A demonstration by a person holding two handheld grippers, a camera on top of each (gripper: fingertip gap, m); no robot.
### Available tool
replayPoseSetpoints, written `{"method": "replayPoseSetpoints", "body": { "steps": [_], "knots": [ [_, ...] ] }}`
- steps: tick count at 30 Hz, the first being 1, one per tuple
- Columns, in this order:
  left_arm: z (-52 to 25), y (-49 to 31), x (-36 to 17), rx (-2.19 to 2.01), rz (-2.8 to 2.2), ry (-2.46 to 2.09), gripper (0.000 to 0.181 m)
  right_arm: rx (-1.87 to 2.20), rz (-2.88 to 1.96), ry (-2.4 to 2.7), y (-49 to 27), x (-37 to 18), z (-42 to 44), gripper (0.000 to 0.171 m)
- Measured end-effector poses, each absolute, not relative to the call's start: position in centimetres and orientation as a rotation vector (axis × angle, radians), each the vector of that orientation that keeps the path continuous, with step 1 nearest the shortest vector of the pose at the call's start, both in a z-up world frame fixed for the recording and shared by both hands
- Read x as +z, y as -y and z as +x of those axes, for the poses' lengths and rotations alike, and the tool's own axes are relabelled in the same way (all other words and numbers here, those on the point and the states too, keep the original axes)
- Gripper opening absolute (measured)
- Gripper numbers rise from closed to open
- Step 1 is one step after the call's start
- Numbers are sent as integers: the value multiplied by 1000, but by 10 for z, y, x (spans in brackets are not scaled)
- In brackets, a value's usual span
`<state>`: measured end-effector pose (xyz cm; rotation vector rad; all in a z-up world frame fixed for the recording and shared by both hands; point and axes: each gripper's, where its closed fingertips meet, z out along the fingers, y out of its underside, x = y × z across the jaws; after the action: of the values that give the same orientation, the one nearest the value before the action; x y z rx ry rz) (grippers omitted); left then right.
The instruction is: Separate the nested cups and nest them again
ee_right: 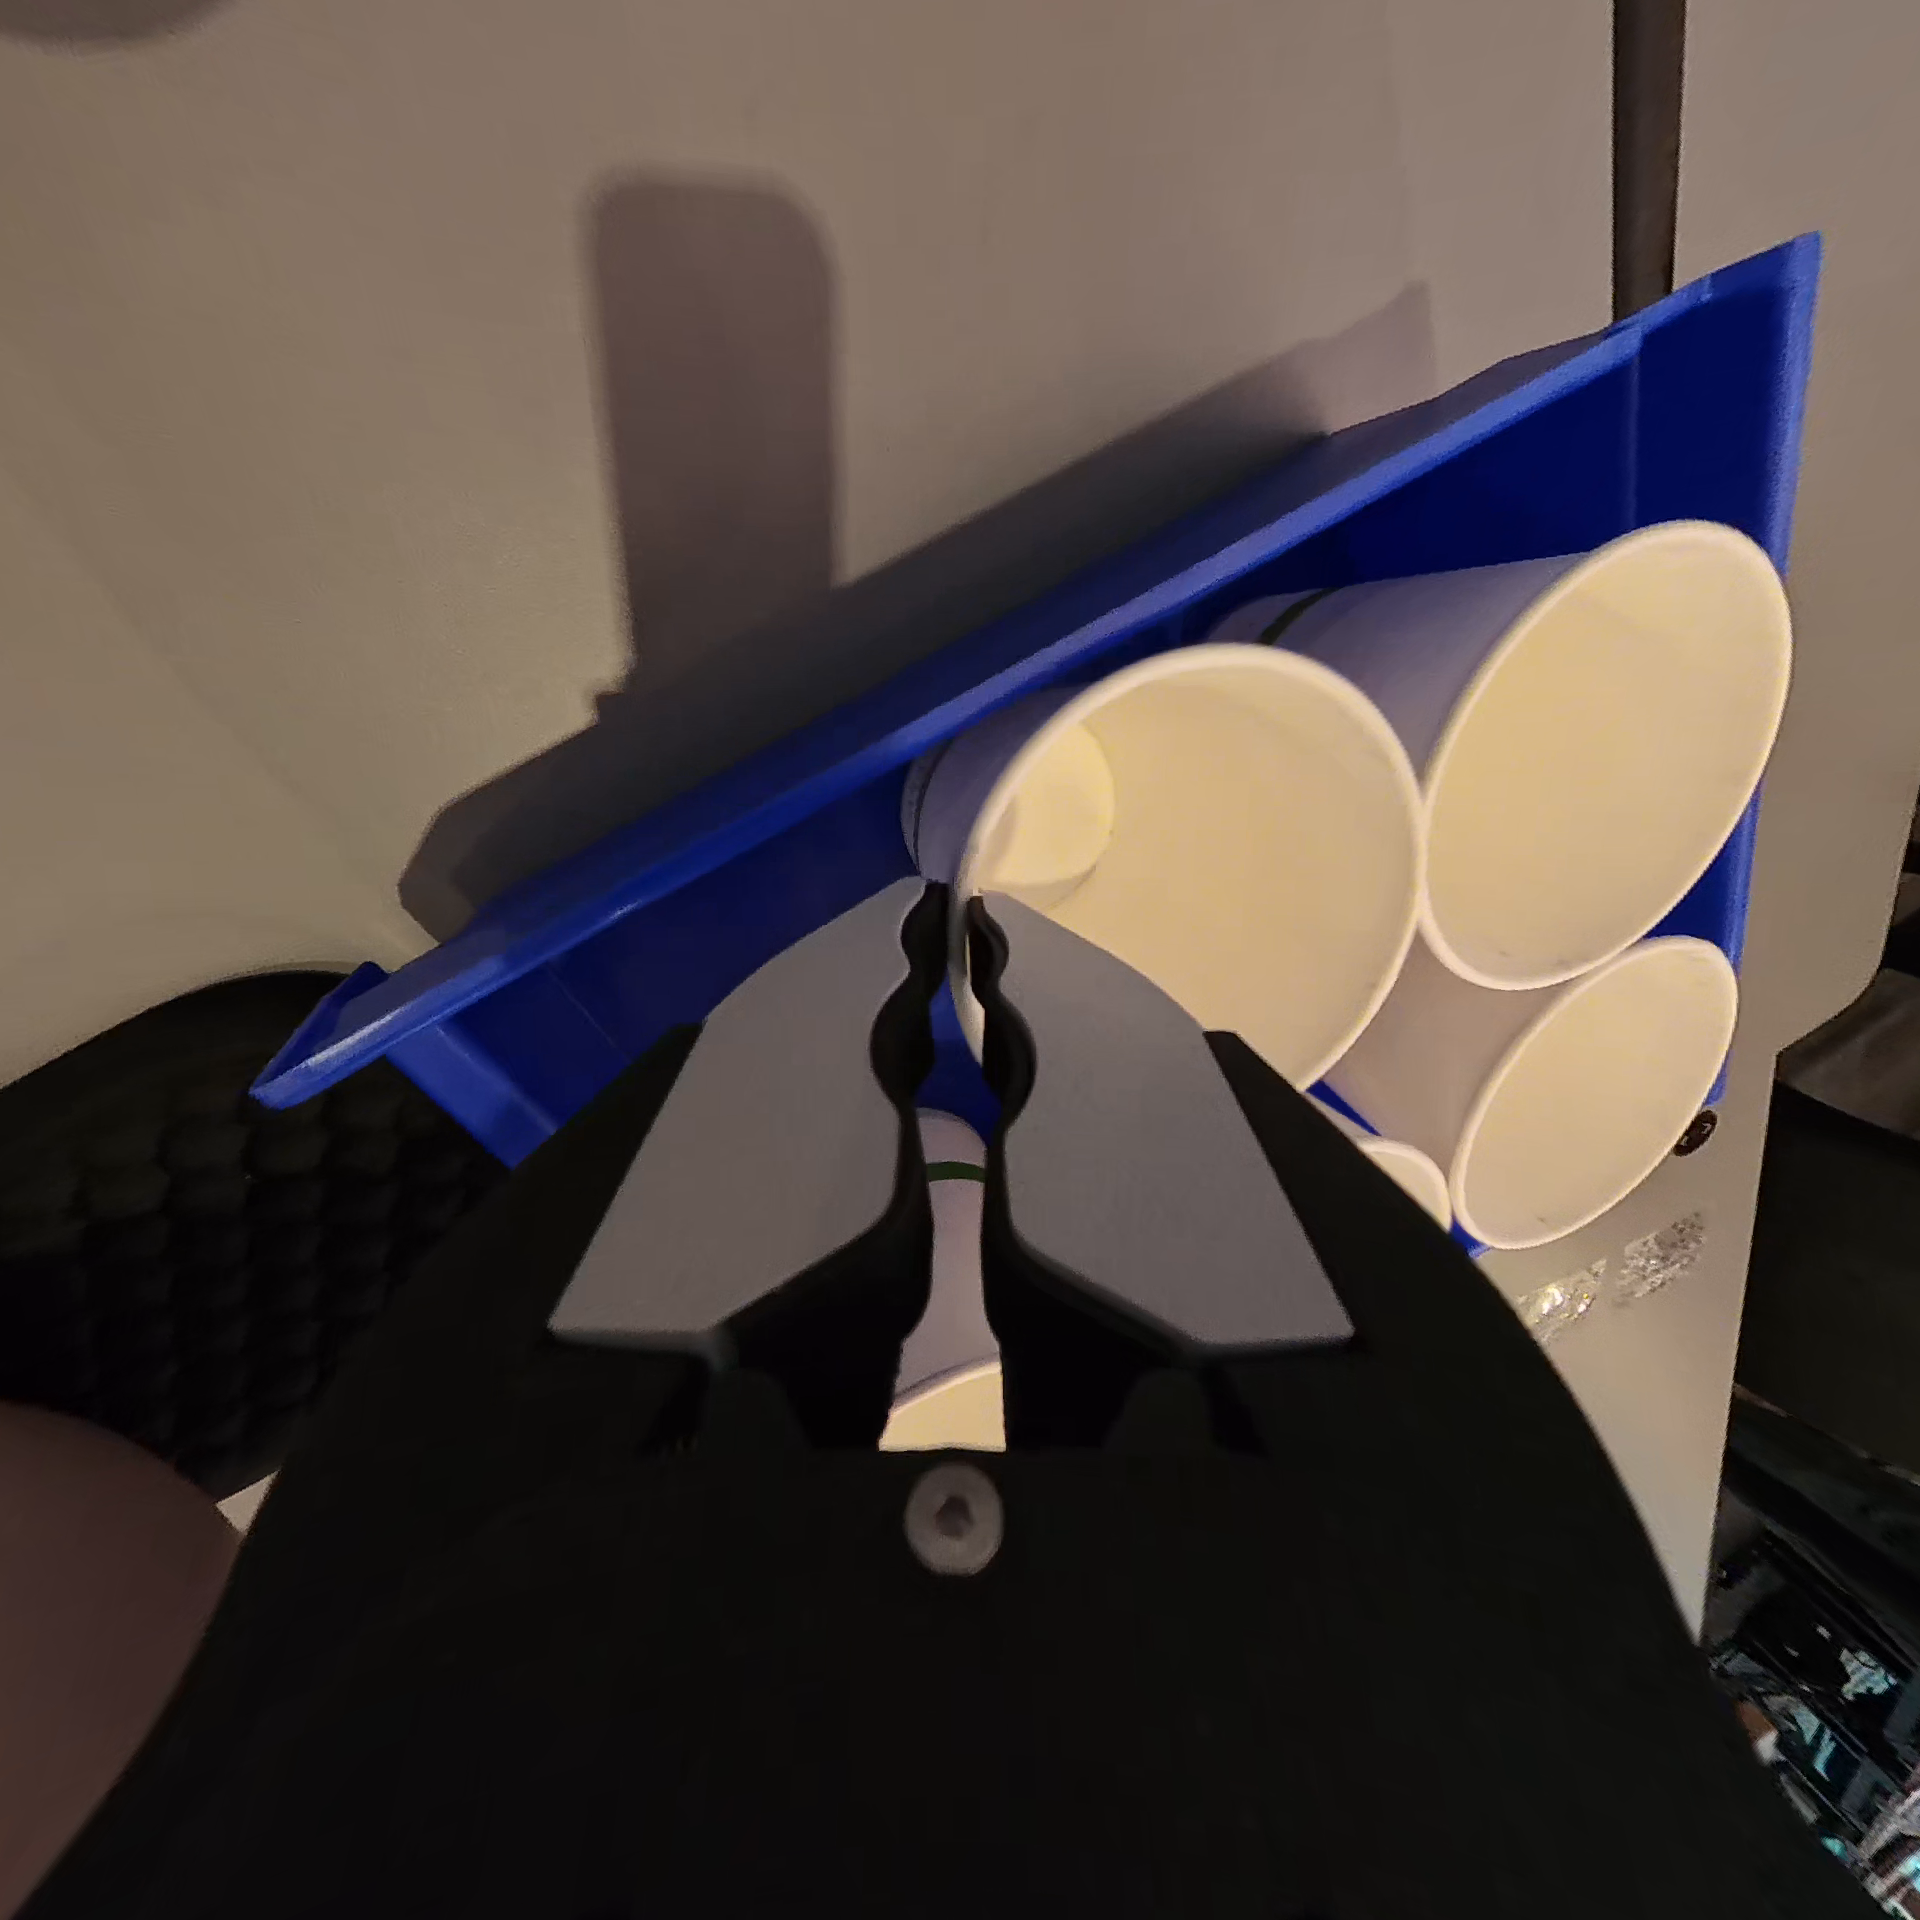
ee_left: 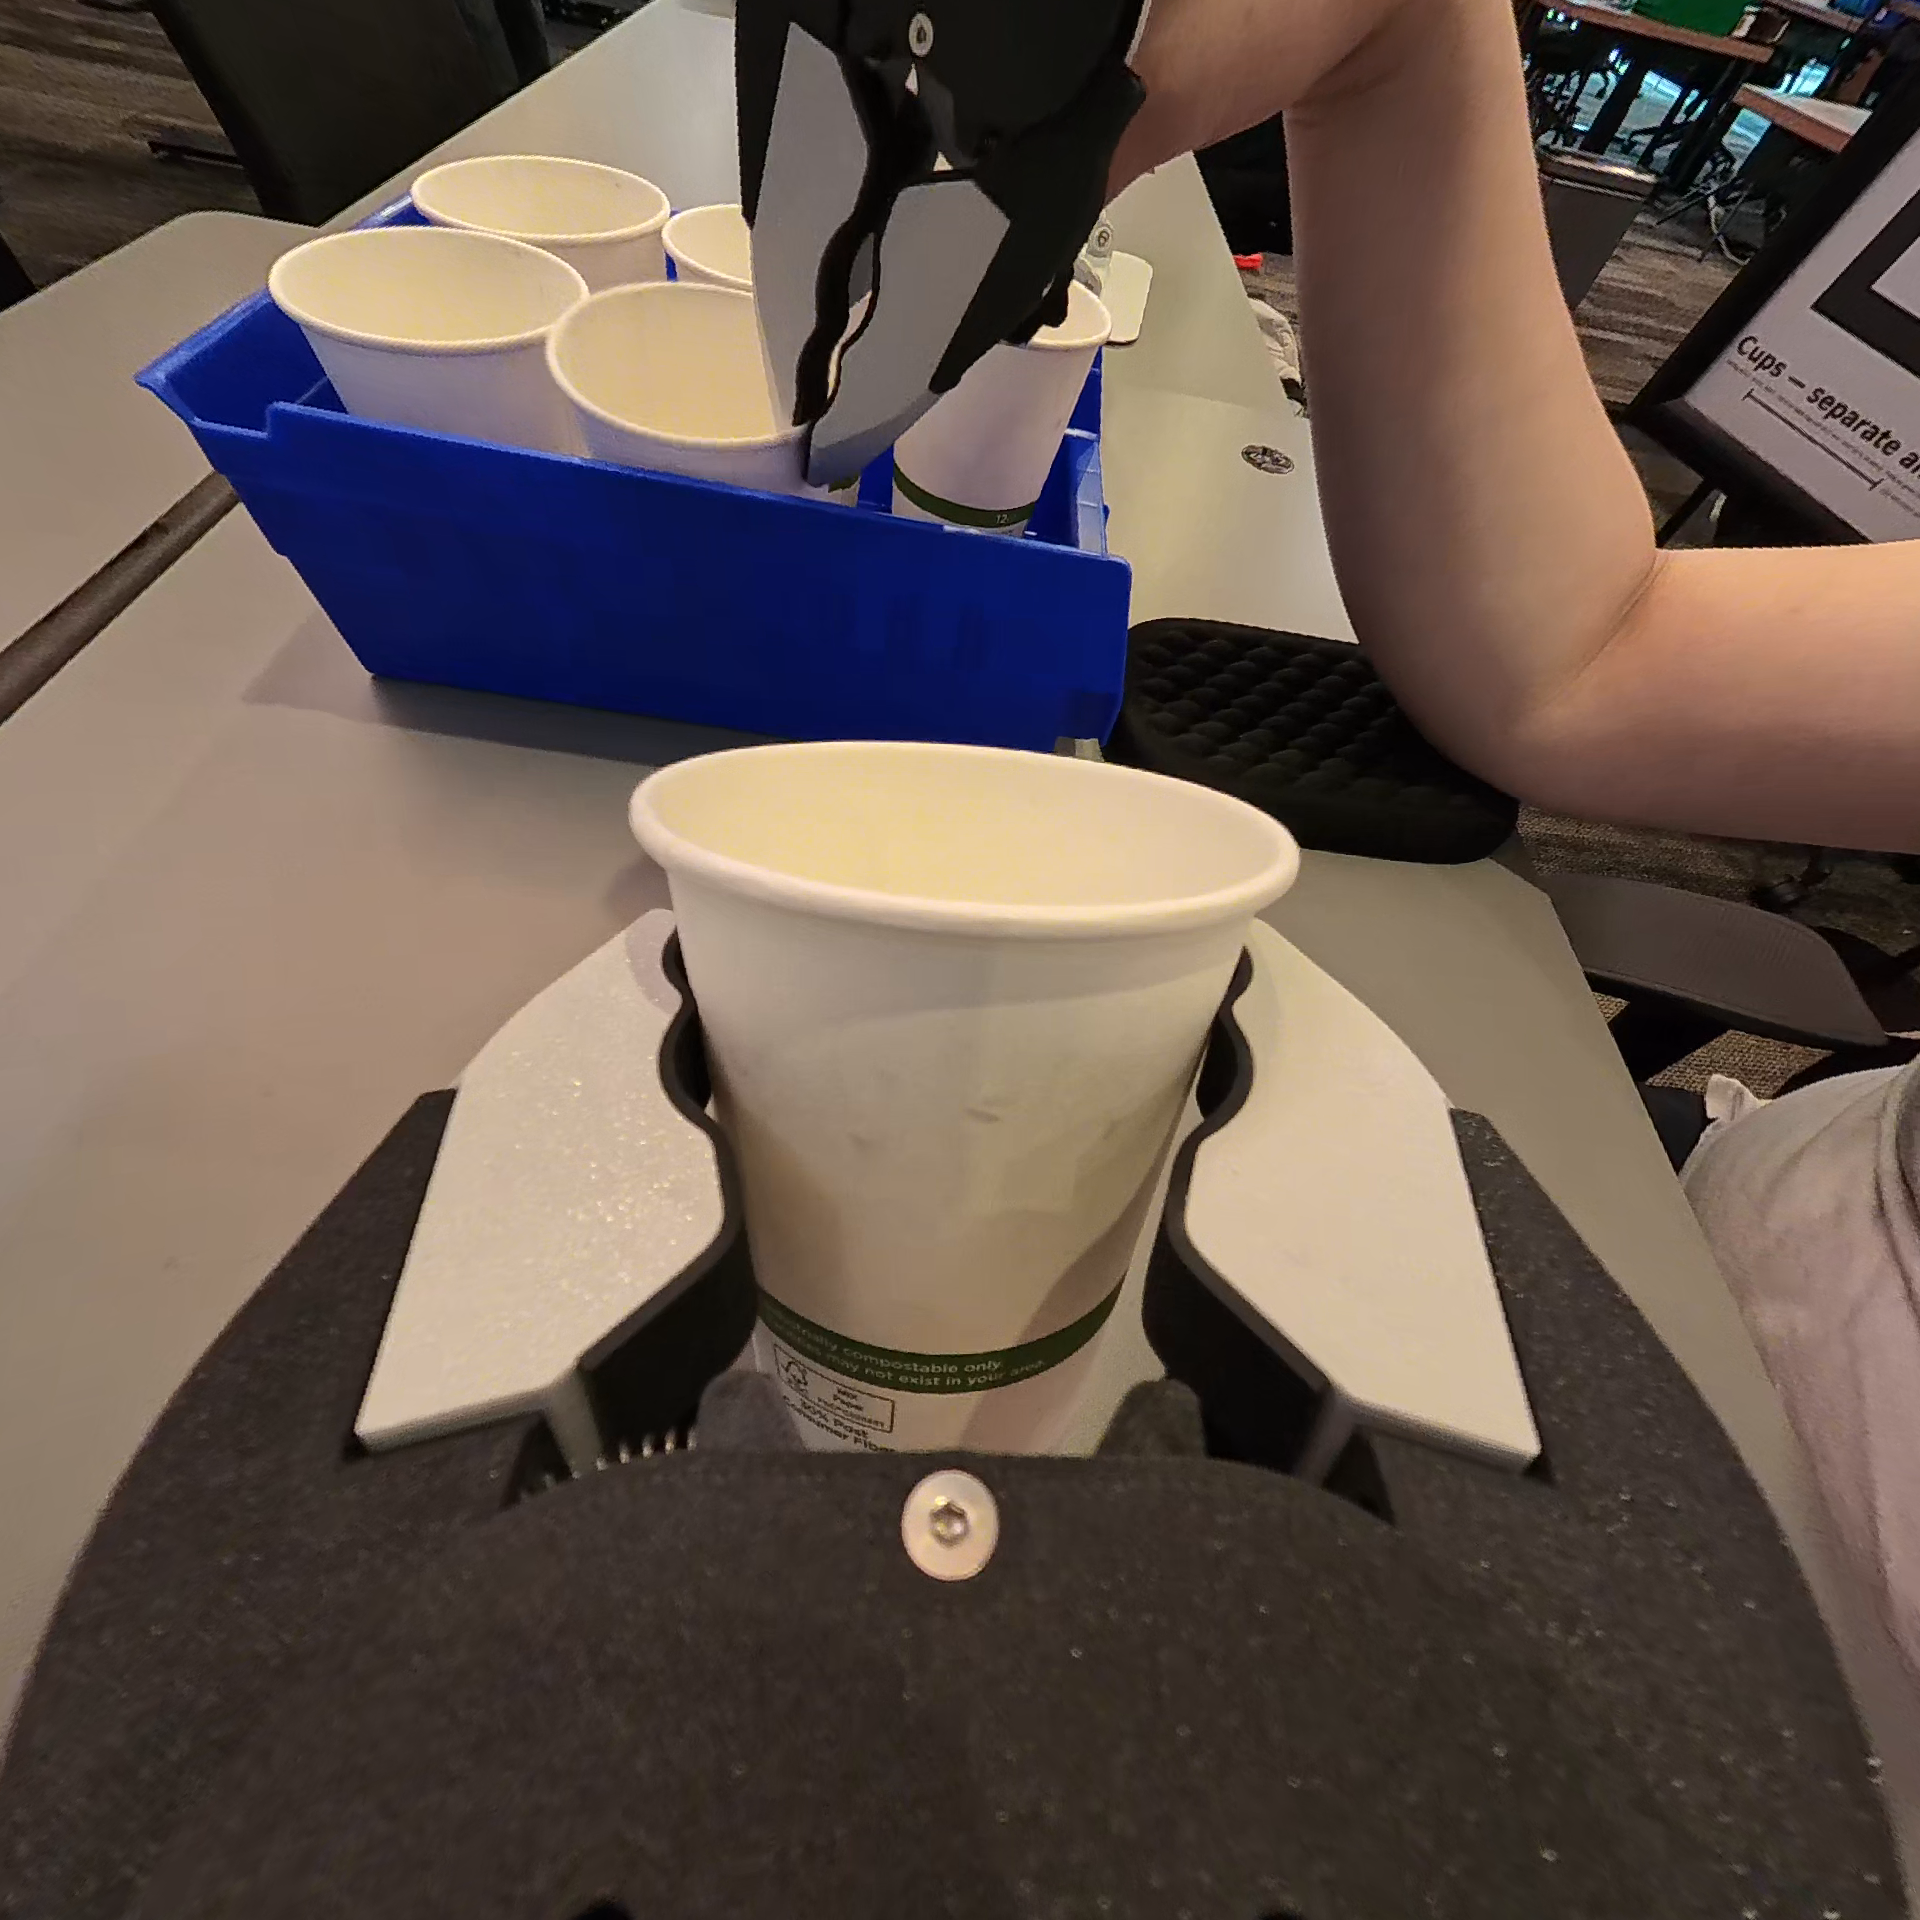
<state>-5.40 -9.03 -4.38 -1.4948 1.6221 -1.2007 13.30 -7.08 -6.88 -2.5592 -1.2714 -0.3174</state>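
- Progress, my read: separation looks mostly done. 5 cups stand apart in the blue bin (ee_left: 644, 582), none visibly stacked; a 6th is out on the L side. Re-nesting not started as far as I can see.
- L gripper (ee_left: 956, 1049): jaws roughly half open, clamped on the sides of 1 cup (ee_left: 956, 1039). Cup upright, mouth up, empty, held above the grey table (ee_left: 260, 935), near side of the bin. Can't tell if its base touches the table; hidden by the gripper body.
- R gripper (ee_right: 956, 935): jaws nearly shut, tips pinching the rim wall of the front-middle cup (ee_right: 1195, 862) in the bin, 1 finger inside, 1 outside. L view shows the same: R gripper (ee_left: 847, 457) comes down from above onto that cup (ee_left: 665, 384), near the bin's front wall.
- Pinched cup tilts a bit in the R view, but that cam is rolled, so true lean is unclear.
- Left to do, judged: pull the pinched cup out, drop it into the L cup, repeat for the other 4.
- Cup look: white paper, rolled rim, cream inside, tapered wall, thin green band plus small print near the base. Held cup shows faint scuffs, no crush at the pads.
- Risk: thin rim may buckle under a tip pinch; neighbours sit tight against it, may drag along.
- Also in view: black textured pad (ee_left: 1299, 727) beside the bin, person's arm (ee_left: 1558, 623) resting on it.
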Motion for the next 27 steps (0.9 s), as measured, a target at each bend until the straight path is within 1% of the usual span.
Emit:
{"method": "replayPoseSetpoints", "body": {
  "steps": [14,18,24,27],
  "knots": [
    [-54,92,-45,-1200,-1496,-1631,94,-260,-2583,1218,74,-69,143,3],
    [-54,92,-45,-1201,-1497,-1630,94,-253,-2578,1199,74,-66,144,15],
    [-54,91,-44,-1200,-1492,-1622,94,-282,-2403,1137,75,-25,133,25],
    [-53,90,-42,-1205,-1491,-1612,94,-258,-2244,1192,77,1,102,26]
  ]
}}
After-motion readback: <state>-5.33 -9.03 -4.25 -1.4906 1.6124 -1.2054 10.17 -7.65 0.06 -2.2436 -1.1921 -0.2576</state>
